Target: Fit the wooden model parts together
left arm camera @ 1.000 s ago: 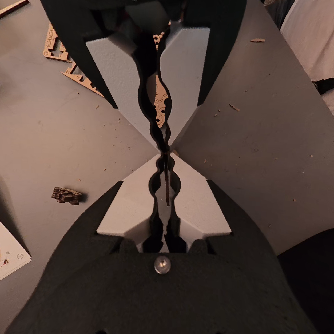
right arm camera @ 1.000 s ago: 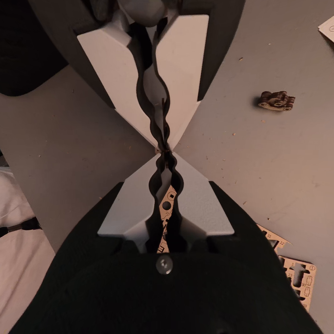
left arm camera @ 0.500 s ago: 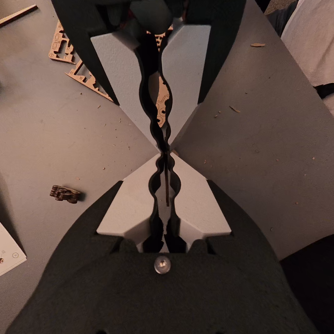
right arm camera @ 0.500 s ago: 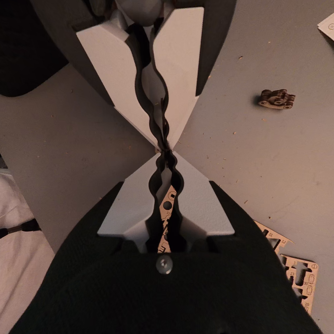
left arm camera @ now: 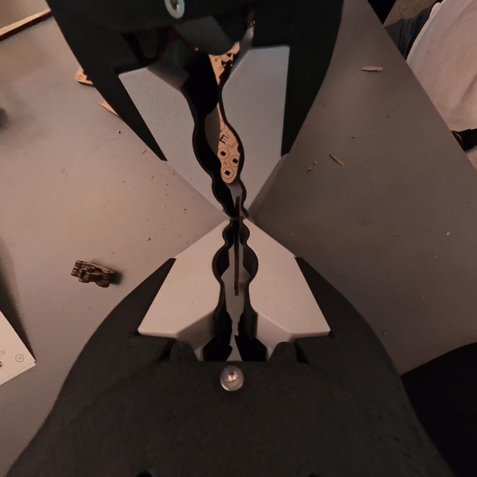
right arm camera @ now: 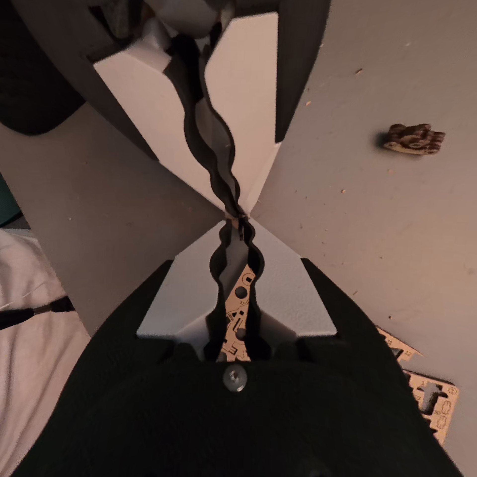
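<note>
In the left wrist view my left gripper is shut on a thin flat wooden part, seen edge-on between its black pads. My right gripper comes in from the top and meets it tip to tip. The thin part's far end reaches between the right gripper's tips. In the right wrist view my right gripper is shut on a small dark wooden part at its tips. The left gripper comes from above, slightly blurred. Both are held above the grey table.
A small dark assembled wooden piece lies on the table, also in the right wrist view. Pale laser-cut sheets lie under the right gripper. A white instruction sheet is at the left edge. A person's white clothing is beside the table. My left and right fingertips are right by each other.
The right gripper has tilted and come closer to the left one; the thin part's end now sits between its tips. The table has shifted in both views. Both grippers stay shut.
</note>
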The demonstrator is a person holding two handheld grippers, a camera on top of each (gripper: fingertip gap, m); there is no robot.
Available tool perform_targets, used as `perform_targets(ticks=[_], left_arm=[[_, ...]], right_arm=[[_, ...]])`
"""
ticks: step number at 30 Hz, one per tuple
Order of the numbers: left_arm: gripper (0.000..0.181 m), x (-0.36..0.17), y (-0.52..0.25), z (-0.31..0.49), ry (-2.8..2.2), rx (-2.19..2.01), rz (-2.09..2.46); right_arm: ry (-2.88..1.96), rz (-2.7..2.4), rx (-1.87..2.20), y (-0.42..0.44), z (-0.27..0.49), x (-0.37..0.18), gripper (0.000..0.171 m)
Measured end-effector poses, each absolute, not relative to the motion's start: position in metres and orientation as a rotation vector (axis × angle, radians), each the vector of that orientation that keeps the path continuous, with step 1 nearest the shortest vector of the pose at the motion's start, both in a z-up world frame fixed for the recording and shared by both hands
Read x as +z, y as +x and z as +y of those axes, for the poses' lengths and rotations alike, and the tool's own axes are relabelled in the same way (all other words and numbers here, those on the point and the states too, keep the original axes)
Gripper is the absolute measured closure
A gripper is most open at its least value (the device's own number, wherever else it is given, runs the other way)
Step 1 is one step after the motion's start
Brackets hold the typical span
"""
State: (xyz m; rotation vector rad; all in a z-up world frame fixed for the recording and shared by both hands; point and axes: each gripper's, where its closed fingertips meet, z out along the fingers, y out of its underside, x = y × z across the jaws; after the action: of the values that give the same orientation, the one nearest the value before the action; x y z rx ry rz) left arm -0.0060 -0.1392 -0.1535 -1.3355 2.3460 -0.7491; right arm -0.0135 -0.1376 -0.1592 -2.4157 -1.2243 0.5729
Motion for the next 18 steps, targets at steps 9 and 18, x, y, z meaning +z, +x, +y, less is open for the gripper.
perform_targets(ticks=[9, 18], left_arm=[[0.173, -0.132, -0.027, -0.122, -1.444, -0.772, 2.158], [0.173, -0.149, -0.032, -0.132, -1.454, -0.772, 2.169]], right_arm=[[-2.485, -1.322, 0.508, -0.010, -0.138, -0.162, 0.162], [-2.449, -1.407, 0.429, -0.013, -0.134, -0.156, 0.160]])
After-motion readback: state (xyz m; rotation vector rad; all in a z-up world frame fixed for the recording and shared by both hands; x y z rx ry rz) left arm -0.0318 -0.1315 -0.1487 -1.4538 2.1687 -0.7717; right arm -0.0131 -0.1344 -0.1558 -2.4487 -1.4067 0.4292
